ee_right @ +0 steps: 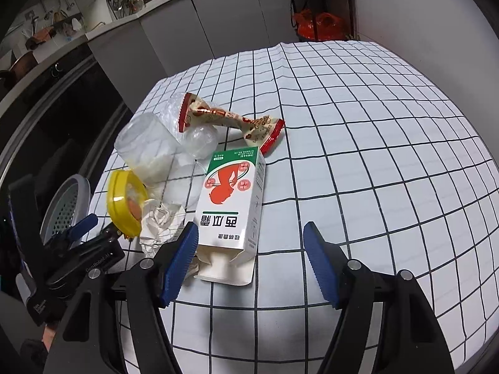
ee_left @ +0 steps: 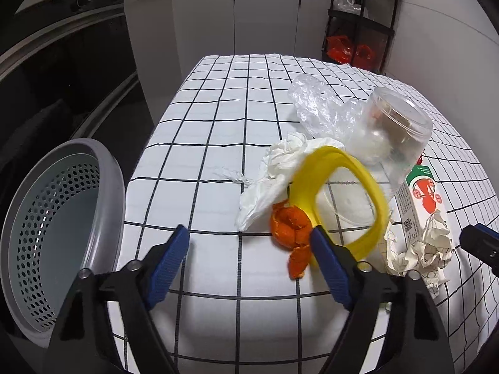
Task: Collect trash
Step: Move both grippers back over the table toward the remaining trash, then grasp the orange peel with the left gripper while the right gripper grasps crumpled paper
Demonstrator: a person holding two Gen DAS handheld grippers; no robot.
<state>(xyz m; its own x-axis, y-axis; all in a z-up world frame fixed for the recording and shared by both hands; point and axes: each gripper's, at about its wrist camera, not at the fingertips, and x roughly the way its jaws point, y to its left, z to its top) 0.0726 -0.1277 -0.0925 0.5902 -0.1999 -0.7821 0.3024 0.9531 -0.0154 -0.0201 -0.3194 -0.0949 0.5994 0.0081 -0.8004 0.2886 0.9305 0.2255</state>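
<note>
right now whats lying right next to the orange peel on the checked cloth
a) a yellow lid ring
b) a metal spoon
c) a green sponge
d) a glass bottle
a: in the left wrist view the yellow lid ring lies right beside the orange peel, with a crumpled white tissue just behind them; no spoon, bottle or sponge shows in either view.

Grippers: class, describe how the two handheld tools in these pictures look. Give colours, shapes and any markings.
Both match. The left gripper and right gripper each have two black angular arms with silver round pins at the joints. Their fingers are blue pads with ribbed, saw-toothed inner faces. In the right wrist view the left gripper's black body bears small pale lettering, too blurred to read.
</note>
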